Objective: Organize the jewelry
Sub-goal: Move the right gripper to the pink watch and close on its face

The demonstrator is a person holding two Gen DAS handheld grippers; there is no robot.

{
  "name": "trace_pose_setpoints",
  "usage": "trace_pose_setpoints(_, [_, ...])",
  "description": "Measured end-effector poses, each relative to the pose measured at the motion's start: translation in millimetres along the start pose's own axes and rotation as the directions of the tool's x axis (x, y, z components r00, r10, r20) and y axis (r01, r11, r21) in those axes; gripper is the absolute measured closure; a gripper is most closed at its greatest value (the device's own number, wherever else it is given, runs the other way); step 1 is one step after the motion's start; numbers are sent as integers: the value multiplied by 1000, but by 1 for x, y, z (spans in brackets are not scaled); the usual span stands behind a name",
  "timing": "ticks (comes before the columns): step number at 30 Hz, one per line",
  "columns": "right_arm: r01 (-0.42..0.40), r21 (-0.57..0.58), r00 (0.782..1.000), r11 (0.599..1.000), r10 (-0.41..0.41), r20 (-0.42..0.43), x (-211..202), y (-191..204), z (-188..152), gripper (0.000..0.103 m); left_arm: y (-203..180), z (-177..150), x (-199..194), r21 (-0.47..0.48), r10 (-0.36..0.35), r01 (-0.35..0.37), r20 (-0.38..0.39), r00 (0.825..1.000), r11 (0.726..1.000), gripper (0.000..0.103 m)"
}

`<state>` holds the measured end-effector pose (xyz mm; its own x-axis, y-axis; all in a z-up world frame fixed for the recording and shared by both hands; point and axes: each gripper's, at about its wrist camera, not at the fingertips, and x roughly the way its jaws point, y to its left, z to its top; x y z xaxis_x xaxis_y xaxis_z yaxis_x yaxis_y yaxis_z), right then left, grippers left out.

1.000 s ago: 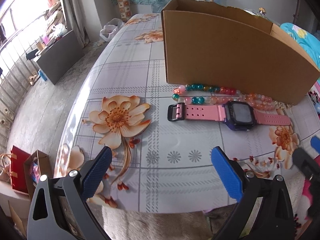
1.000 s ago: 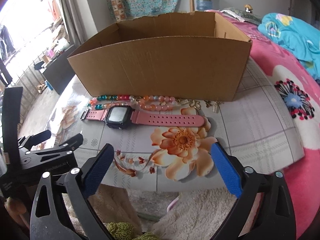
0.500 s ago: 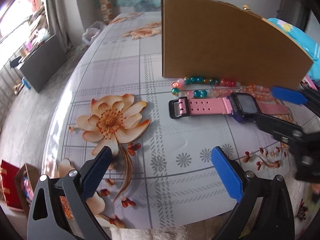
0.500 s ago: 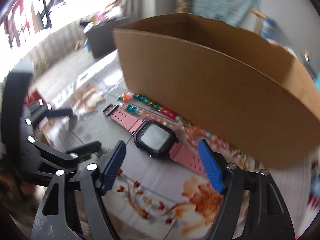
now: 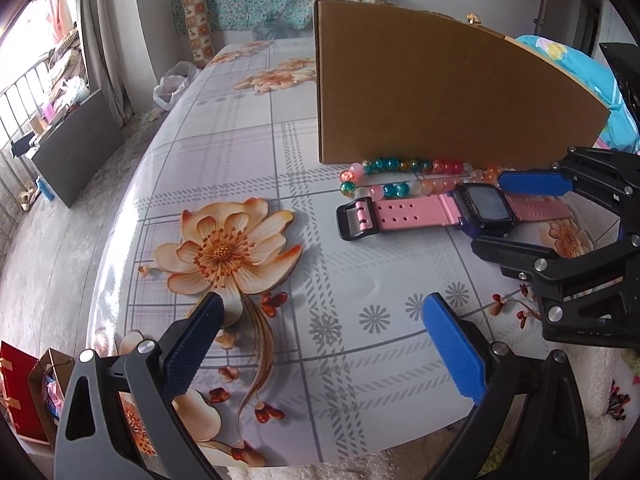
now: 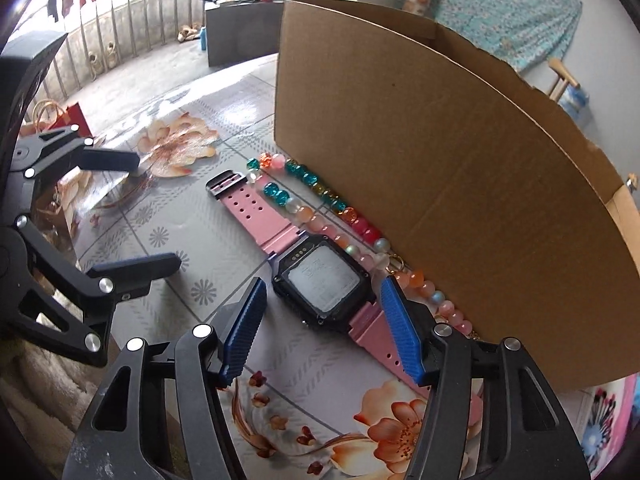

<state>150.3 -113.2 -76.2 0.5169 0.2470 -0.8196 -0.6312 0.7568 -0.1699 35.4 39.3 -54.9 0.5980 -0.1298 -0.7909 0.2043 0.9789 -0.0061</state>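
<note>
Watch [image 6: 324, 280], pink-strapped, lies flat on the bench beside the cardboard box [image 6: 460, 184]; right gripper [image 6: 322, 330] fingers spread astride its face, seemingly to pinch it. Left gripper [image 5: 320, 344] spread, idle.

Both wrist views look low across the table [image 5: 248, 152], sharing the watch [image 6: 320, 280].

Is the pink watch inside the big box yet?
No. The watch lies flat on the table, outside the cardboard box, between the open right gripper fingers.
</note>
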Motion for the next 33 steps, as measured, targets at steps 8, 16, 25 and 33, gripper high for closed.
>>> trace_pose_setpoints(8, [22,-95,1000,995,-22,3,-3,29,2,45,5,-7,-11,-3,-15,15,53,998,1000,27])
trace_pose_setpoints(16, [15,-60,1000,998,-16,-15,-5,37,6,57,-4,-13,-20,25,-1,0,63,998,1000,47])
trace_pose_setpoints(25, [-180,34,979,983,182,-89,-8,19,10,57,-32,-21,-37,178,-29,7,120,992,984,51])
trace_pose_setpoints(33, [-359,63,911,931,364,-195,-4,11,18,57,-67,-31,-42,384,-8,-60,175,985,921,51])
